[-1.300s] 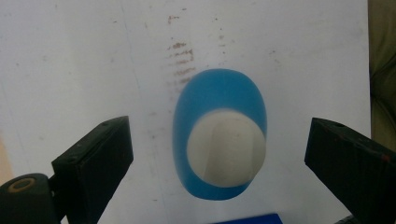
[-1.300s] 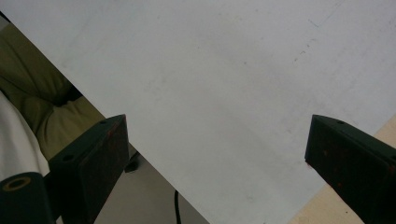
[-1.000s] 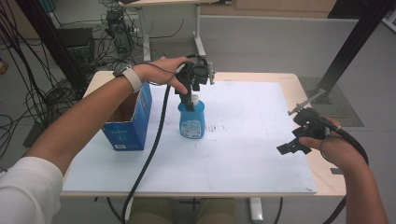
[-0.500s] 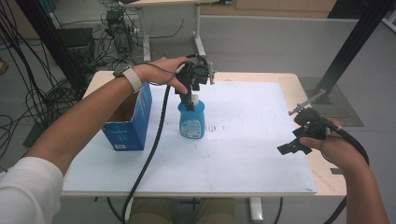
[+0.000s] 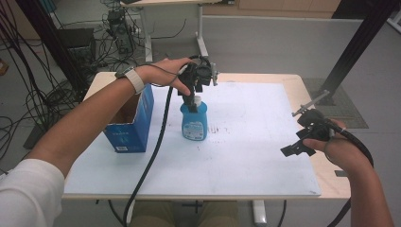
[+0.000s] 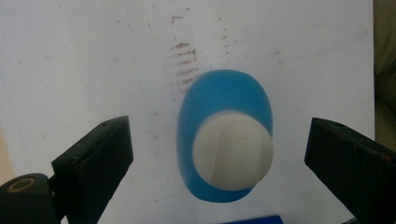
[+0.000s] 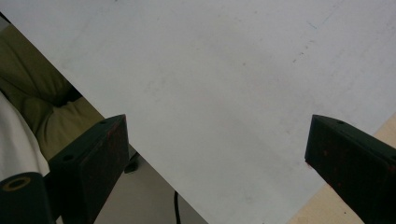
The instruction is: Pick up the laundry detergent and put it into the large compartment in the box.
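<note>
The blue bottle (image 5: 194, 124) stands upright on the white sheet of the tabletop (image 5: 255, 142) in the high view, just right of the blue box (image 5: 130, 124), with the left tongs (image 5: 191, 94) directly above its white cap and the right tongs (image 5: 298, 149) well apart near the right edge, bare sheet between them. In the left gripper view the bottle (image 6: 225, 135) is seen end-on, long axis toward the camera, cap (image 6: 232, 152) between wide-open jaws that touch nothing. In the right gripper view the jaws gape, holding nothing, over the sheet's corner (image 7: 224, 93).

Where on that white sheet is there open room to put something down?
Open: the stretch between the blue bottle and the right tongs, and the near strip along the sheet's front edge. Crowded: the left side, where the blue box, bottle and left tongs cluster.
</note>
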A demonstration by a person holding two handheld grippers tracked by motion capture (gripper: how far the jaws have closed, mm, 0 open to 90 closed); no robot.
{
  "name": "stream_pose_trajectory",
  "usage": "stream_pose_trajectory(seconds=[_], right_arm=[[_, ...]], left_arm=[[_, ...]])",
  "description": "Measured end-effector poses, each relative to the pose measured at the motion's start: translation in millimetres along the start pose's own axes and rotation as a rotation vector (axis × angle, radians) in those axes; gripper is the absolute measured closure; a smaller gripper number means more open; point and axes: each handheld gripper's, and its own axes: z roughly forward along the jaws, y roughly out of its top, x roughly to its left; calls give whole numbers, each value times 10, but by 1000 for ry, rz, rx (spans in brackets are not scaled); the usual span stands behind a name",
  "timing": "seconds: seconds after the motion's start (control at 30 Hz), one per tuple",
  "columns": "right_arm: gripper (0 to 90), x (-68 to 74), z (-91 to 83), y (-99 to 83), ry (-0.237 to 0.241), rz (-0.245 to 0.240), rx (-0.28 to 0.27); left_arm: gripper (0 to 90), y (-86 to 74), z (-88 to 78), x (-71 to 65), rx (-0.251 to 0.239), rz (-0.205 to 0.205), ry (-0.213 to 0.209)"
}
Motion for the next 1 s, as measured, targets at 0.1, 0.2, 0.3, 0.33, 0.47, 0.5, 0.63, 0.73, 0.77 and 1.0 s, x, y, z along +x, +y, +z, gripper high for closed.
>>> stream_pose_trajectory(seconds=[0.1,0.2,0.3,0.33,0.47,0.5,0.63,0.73,0.77,1.0], right_arm=[[63,0,-1,0,0,2,2],[63,-5,1,-9,1,2,0],[63,-7,6,-8,2,2,0],[63,-5,5,-4,1,1,1],[63,-2,0,-2,1,3,-1],[63,-4,1,-4,1,4,-2],[63,-9,11,-10,2,1,-1],[63,-12,21,-18,4,2,-3],[63,-12,21,-18,4,2,-3],[63,-19,25,-32,4,8,-2]], left_arm=[[81,-4,1,-2,-1,-1,1],[81,-6,0,-2,0,-1,2],[81,-3,4,-4,0,-1,2],[81,-2,3,-4,-1,0,2],[81,0,4,-7,-1,1,3],[81,1,5,-8,0,1,3],[81,-1,11,-12,-1,2,6],[81,-1,28,-11,-2,6,6],[81,-1,28,-11,-2,6,6],[81,-3,88,-10,-3,1,5]])
